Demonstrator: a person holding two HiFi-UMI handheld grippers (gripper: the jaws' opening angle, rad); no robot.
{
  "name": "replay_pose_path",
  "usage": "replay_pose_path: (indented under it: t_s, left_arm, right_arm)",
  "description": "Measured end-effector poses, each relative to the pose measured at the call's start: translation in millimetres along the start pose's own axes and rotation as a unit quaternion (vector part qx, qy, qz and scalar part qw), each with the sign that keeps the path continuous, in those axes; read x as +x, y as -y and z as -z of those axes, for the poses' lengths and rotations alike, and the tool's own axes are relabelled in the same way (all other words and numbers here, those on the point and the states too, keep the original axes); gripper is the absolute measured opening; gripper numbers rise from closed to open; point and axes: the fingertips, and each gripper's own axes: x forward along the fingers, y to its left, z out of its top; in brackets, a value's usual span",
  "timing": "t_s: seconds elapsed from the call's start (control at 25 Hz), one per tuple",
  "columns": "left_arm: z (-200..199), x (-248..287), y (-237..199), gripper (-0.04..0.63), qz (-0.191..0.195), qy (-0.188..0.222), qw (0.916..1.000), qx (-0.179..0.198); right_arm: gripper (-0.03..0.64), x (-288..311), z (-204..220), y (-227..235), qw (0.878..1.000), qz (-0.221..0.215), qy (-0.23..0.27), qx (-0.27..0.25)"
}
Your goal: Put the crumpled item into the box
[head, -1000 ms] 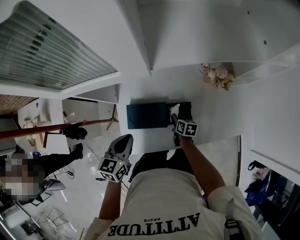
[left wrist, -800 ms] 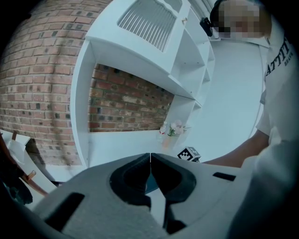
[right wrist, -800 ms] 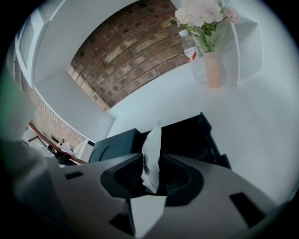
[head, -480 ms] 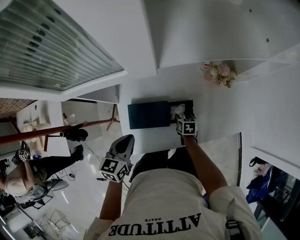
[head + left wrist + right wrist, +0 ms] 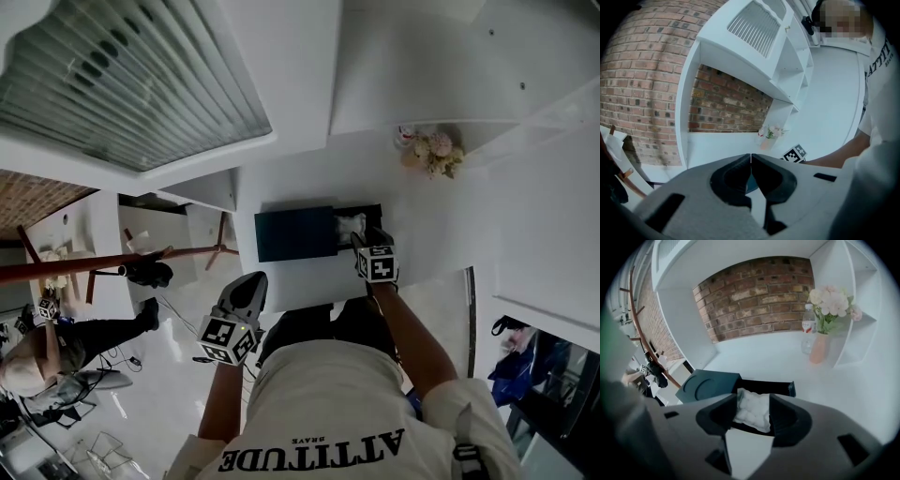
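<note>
Fingers of your right gripper stand wide apart and press on nothing. Between them you see the crumpled item, white and puffy, which lies inside the open part of the dark box. I cannot tell if a pad touches its edge. The lid part of the box, with a round recess, is just beside it on the left. The box stands on the white counter. Further behind, a vase with flowers and a bottle stand near the brick wall. Your left gripper has its jaws closed tip to tip, with nothing between them, and it hangs well apart from the box.
</note>
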Motion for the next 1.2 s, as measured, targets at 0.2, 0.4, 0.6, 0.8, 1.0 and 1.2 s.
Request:
replay_pose_path:
  t_s: [0.2,0.4,0.6,0.8,1.0,1.2]
  left_arm:
    - [5.6,-6.1,-0.6,0.029,0.013,0.009,0.9999,-0.003]
    - [13.7,-5.0,0.9,0.029,0.031,0.013,0.9994,-0.005]
    - [22.4,-5.4,12.0,0.029,0.048,0.013,0.9987,0.001]
    - [28.9,-1.2,23.0,0.029,0.039,0.021,0.9990,0.002]
    - [42.6,-9.1,39.5,0.029,0.016,0.030,0.9994,-0.010]
    - [53.7,-18.4,65.4,0.029,-0.007,0.035,0.9993,-0.011]
  right_arm:
    - [0.191,-29.6,-12.1,-10.0,1.000,-0.006,0.030,-0.002]
    - [0.137,-61.2,-18.6,-17.2,0.998,-0.004,0.057,0.000]
    - [0.082,-93.6,-18.2,-26.5,0.997,-0.008,0.080,-0.001]
    - [0.058,-116.0,-13.9,-27.2,0.995,-0.030,0.091,0.000]
    - [0.043,-139.4,-4.1,-24.4,0.992,-0.051,0.112,-0.011]
    - [0.035,-170.3,7.2,-17.8,0.988,-0.075,0.130,-0.024]
